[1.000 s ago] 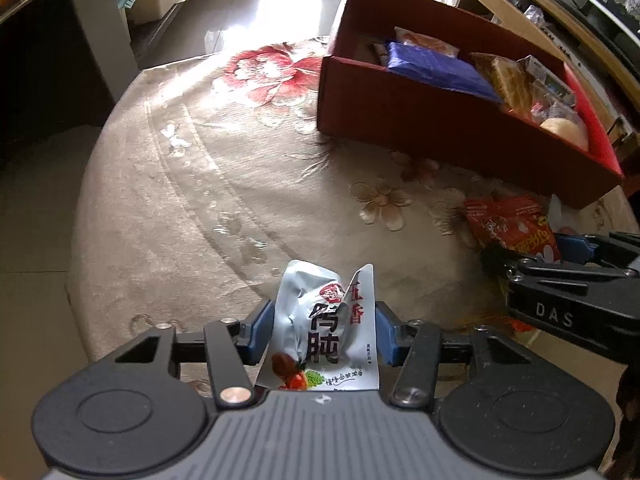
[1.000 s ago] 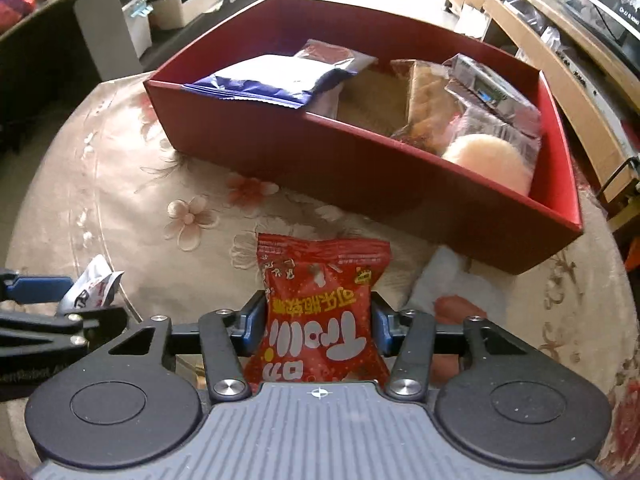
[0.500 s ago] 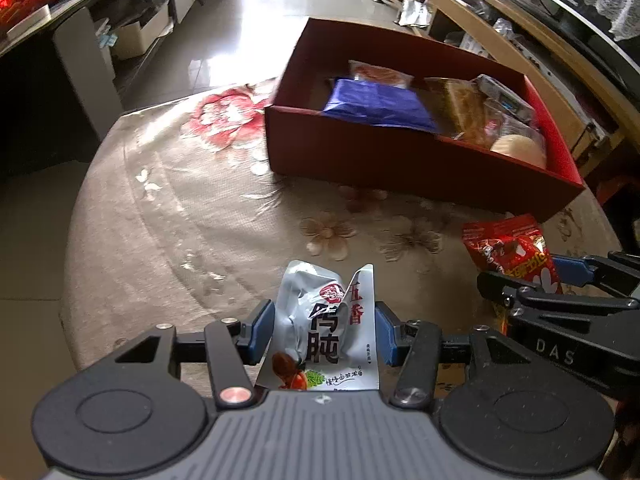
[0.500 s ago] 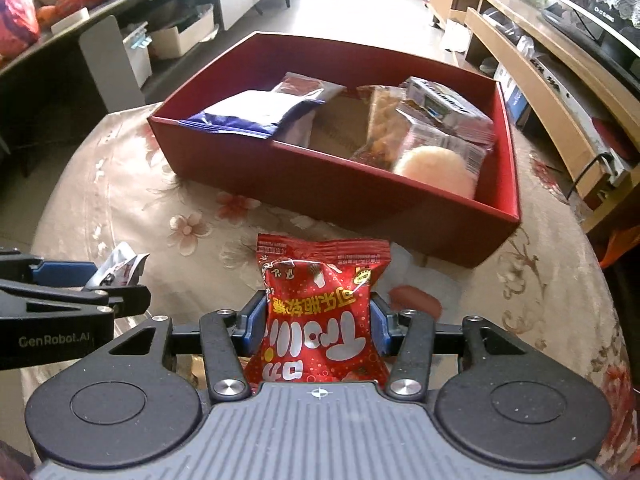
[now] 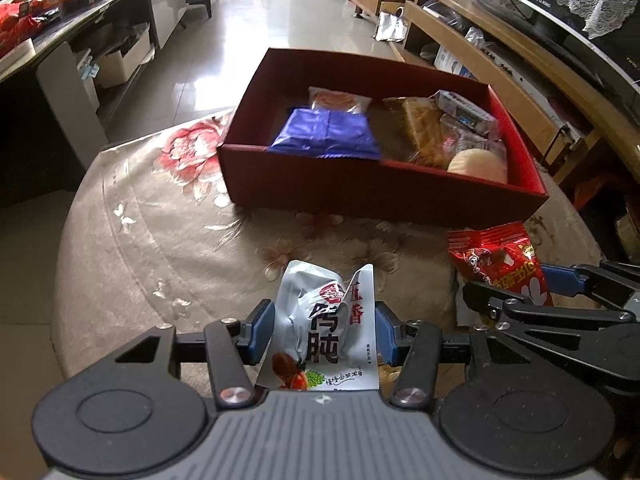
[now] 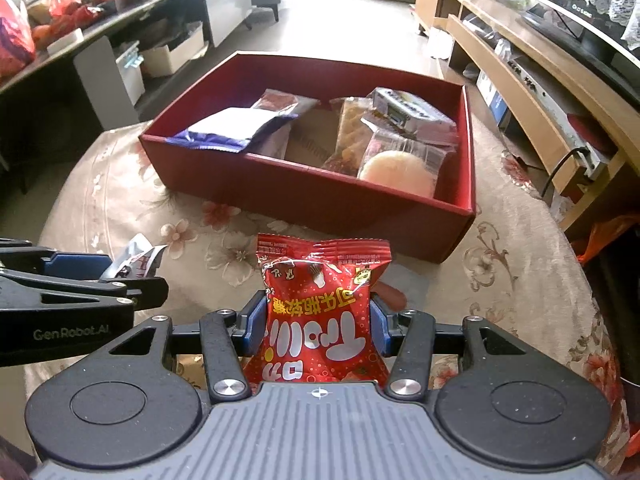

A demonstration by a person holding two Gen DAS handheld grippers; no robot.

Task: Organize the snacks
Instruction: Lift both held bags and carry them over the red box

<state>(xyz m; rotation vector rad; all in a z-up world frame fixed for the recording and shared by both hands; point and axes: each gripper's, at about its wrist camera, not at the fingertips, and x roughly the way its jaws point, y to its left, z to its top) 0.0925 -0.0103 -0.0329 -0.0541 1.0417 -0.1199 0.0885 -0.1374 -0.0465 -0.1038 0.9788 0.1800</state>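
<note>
Two handheld grippers hover over a counter (image 5: 152, 240) draped in a beige floral cloth, each carrying a snack packet short of the red box (image 5: 360, 188) that stands at the counter's far side. The left gripper (image 5: 324, 334) has its blue-padded jaws clamped on a white snack packet (image 5: 326, 332) printed with black and red Chinese characters, held upright just in front of the box's near wall. To the right of it, the right gripper (image 6: 318, 330) has its jaws pressed on a red snack packet (image 6: 320, 312) with white lettering, likewise raised in front of the box. Inside the box lie a blue packet (image 5: 326, 132) at the left end near the front wall, an orange-and-clear wrapper (image 5: 338, 101) behind it, a wrapped cake slice (image 5: 424, 132) in the middle, and a round pale bun (image 5: 476, 166) in clear wrap at the right end.
</note>
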